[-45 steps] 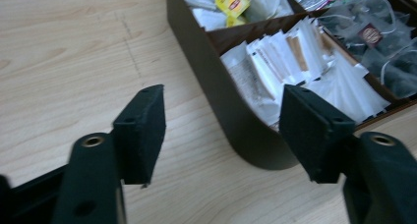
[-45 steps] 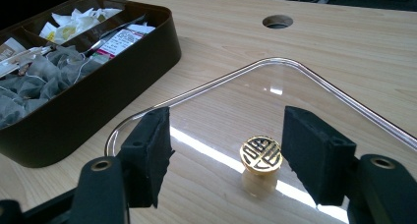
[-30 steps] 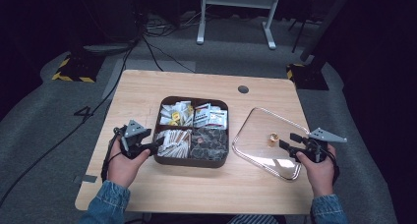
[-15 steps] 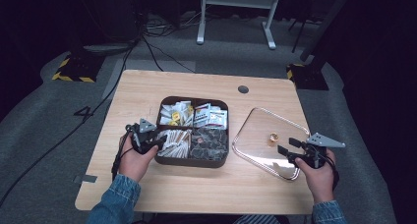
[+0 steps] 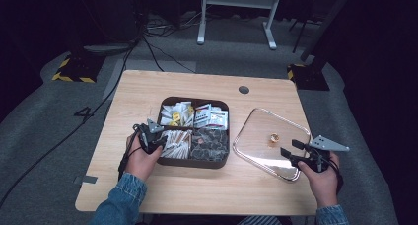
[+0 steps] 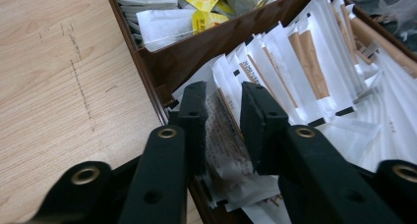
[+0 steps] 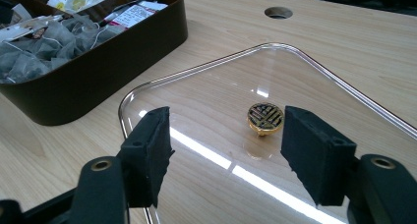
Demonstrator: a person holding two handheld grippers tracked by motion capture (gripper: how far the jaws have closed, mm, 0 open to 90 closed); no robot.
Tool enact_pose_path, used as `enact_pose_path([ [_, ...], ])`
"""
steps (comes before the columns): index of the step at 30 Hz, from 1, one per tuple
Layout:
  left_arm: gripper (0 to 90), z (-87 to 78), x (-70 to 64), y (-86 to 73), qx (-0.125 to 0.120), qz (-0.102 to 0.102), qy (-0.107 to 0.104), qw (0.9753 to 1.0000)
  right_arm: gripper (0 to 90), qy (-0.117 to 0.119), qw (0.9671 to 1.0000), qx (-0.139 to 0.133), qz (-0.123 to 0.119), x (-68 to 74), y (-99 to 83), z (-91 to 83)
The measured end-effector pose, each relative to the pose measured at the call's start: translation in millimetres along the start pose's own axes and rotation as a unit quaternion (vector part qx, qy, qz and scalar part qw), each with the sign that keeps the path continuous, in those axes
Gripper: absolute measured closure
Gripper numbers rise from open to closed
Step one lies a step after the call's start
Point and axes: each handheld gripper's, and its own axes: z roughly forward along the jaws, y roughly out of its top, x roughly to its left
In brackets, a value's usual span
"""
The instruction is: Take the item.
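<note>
Left gripper (image 6: 223, 116), jaws narrowly parted about a white paper sachet (image 6: 231, 150); whether they pinch it cannot be told. Beyond lie similar sachets in the brown box (image 5: 217, 162). Right gripper (image 7: 223, 145), jaws wide and empty, flanks the gold knob (image 7: 265, 118) of the clear lid (image 5: 263, 136), whose patterned top the high view blurs.

No legible text; only a "4" marked on floor (image 5: 85, 114).
</note>
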Motion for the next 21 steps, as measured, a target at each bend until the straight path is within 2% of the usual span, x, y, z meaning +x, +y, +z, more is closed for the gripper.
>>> enact_pose_path([
  [7, 76.7, 2.4, -0.5, 0.7, 0.013, 0.003, 0.005, 0.9999, 36.4, 0.003, 0.9999, -0.005, -0.013, 3.3, 1.8, -1.6],
  [14, 80.8, 4.1, 0.1, 1.1, 0.032, 0.005, 0.0, 0.9995, 36.4, 0.006, 0.9999, -0.005, -0.012, 4.3, 1.8, -1.9],
  [16, 81.7, 4.3, 0.7, 0.8, 0.029, 0.007, 0.001, 0.9995, 36.4, 0.006, 0.9999, -0.005, -0.012, 4.3, 1.8, -1.9],
  [17, 85.1, 4.4, 1.5, 0.4, 0.027, 0.006, 0.003, 0.9996, 36.4, 0.006, 0.9999, -0.006, -0.011, 3.6, 1.6, -2.0],
  [21, 89.1, 4.4, 4.1, -0.4, 0.023, -0.003, -0.01, 0.9997, 36.4, 0.005, 0.9999, -0.004, -0.009, 2.8, 1.0, -2.4],
])
